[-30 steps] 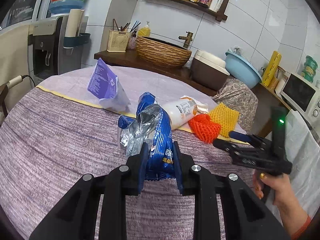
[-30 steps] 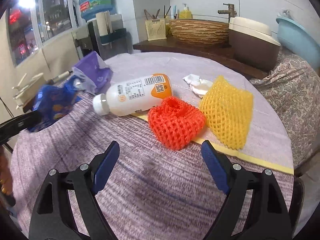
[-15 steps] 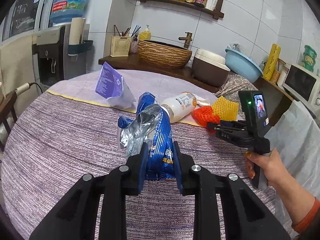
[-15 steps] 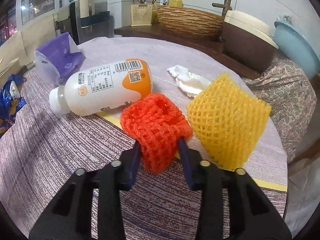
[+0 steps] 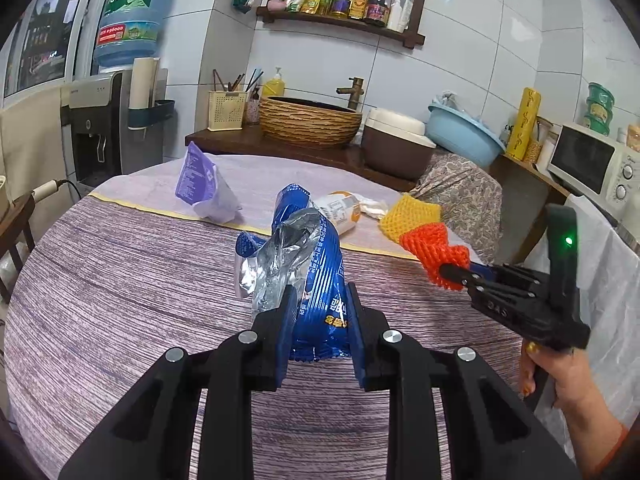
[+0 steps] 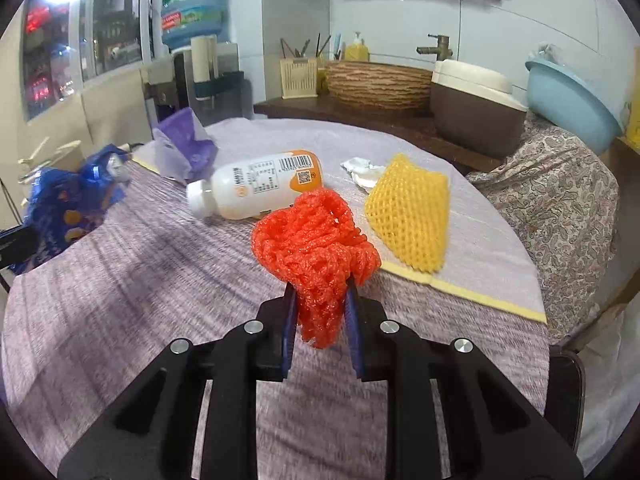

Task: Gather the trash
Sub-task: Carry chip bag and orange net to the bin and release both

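My left gripper [image 5: 320,296] is shut on a crumpled blue snack wrapper [image 5: 316,264], held just above the round purple-clothed table [image 5: 120,300]. My right gripper [image 6: 320,300] has its jaws closing on an orange foam net [image 6: 316,248], pinched between the pads and lifted off the cloth. The left wrist view shows that gripper [image 5: 448,272] at the right, with a hand on its handle. On the table lie a yellow foam net [image 6: 412,212], a white and orange bottle [image 6: 260,188] on its side, a purple pouch [image 6: 184,144] and a crumpled tissue [image 6: 364,170].
Beyond the table is a wooden counter with a wicker basin [image 5: 310,122], a brown pot [image 5: 396,148] and a blue bowl [image 5: 464,136]. A paisley-covered chair [image 6: 560,192] stands at the table's right. A water dispenser [image 5: 100,132] stands at the left, a microwave [image 5: 592,160] at the far right.
The right gripper went from wide open to shut on the orange net and has lifted it back from the yellow net. The left gripper drifted sideways, still holding the blue wrapper.
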A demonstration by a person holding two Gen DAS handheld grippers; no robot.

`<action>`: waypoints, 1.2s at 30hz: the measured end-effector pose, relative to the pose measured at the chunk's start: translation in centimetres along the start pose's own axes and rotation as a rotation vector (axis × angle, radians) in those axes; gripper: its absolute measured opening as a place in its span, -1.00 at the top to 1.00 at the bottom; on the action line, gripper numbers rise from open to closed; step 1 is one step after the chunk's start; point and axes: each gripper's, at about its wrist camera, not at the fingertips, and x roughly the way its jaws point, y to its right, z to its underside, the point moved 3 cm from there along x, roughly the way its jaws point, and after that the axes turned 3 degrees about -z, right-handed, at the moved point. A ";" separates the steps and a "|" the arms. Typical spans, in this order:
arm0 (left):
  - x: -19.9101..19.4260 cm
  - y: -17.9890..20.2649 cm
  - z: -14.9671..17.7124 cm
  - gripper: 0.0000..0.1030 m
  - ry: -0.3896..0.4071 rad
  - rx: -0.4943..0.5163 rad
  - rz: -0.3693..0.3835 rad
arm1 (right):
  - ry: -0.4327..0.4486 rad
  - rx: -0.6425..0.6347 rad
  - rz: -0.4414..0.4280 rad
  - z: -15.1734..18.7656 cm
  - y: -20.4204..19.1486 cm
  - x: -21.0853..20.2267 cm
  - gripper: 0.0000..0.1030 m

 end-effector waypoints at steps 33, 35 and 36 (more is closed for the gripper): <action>5.8 24.7 1.6 0.52 -0.036 0.219 0.333 | 0.097 0.344 0.350 13.3 19.0 -14.0 0.56; 6.8 25.9 1.7 0.52 -0.055 0.233 0.341 | 0.070 0.360 0.374 14.2 20.7 -13.1 0.56; 7.4 26.6 1.7 0.52 -0.066 0.238 0.350 | 0.055 0.375 0.383 14.8 21.7 -12.5 0.56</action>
